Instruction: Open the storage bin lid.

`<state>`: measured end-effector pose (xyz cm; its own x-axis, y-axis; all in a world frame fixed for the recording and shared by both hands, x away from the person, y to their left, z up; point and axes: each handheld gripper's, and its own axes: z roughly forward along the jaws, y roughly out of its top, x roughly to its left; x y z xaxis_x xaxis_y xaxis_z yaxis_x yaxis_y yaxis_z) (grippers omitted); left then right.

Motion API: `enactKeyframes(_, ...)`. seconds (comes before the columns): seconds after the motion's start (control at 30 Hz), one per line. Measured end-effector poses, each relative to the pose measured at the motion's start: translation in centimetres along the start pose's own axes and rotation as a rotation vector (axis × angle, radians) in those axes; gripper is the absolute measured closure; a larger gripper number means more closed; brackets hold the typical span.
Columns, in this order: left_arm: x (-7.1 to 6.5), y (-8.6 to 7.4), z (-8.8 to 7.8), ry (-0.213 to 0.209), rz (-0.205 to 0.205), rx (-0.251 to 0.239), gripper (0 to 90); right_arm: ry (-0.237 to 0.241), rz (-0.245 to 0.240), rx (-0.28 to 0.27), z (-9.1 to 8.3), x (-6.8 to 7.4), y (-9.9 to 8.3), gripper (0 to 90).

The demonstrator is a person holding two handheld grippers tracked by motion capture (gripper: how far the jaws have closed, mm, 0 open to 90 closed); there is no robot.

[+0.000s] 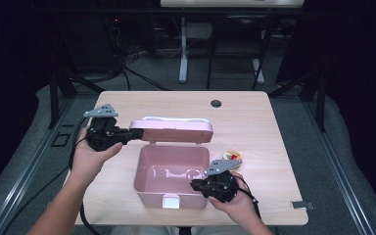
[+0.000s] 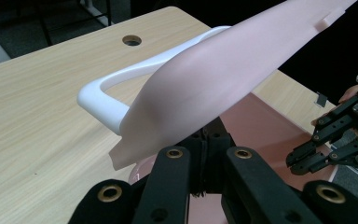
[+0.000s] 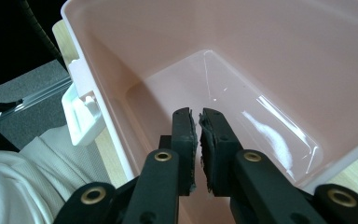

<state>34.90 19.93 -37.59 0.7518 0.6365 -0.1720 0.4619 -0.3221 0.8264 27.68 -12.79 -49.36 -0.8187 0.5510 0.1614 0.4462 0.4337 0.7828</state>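
A light wooden table (image 1: 254, 127) is shown in the high view, with a round cable hole (image 1: 216, 103) set near its far edge. At the middle of the table, towards the near edge, a pink plastic box (image 1: 149, 188) is placed with its white front latch (image 1: 171, 201) facing the person. The inside of the box is seen bare and glossy in the right gripper view (image 3: 242, 70).

The hinged pink lid (image 1: 171, 131) is raised over the far side of the box and is held roughly level, with its white carrying handle (image 1: 171, 119) on its far side. In the left gripper view the lid (image 2: 223, 70) is seen slanting upward from the jaws, and the handle (image 2: 121, 88) curves along its outer face.

The left gripper (image 1: 127, 133) is held at the left end of the lid, and its jaws are clenched on the lid's edge (the pads meet the plastic just below the pink rim in the left gripper view). The right gripper (image 1: 196, 185) is held at the right front part of the box, pointing into it; its jaws are closed nearly together with nothing between them, as shown in the right gripper view (image 3: 199, 140).

A small round object (image 1: 233, 155) with red and yellow parts lies on the table just right of the box (too small to identify).
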Motion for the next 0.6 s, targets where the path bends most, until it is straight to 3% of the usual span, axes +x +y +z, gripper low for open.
enactKeyframes(0.6, 1.2, 0.1, 0.1, 0.026, -0.033, -0.002, 90.0, -0.002, -0.015, 0.015, 0.7, 0.2, 0.0, 83.1)
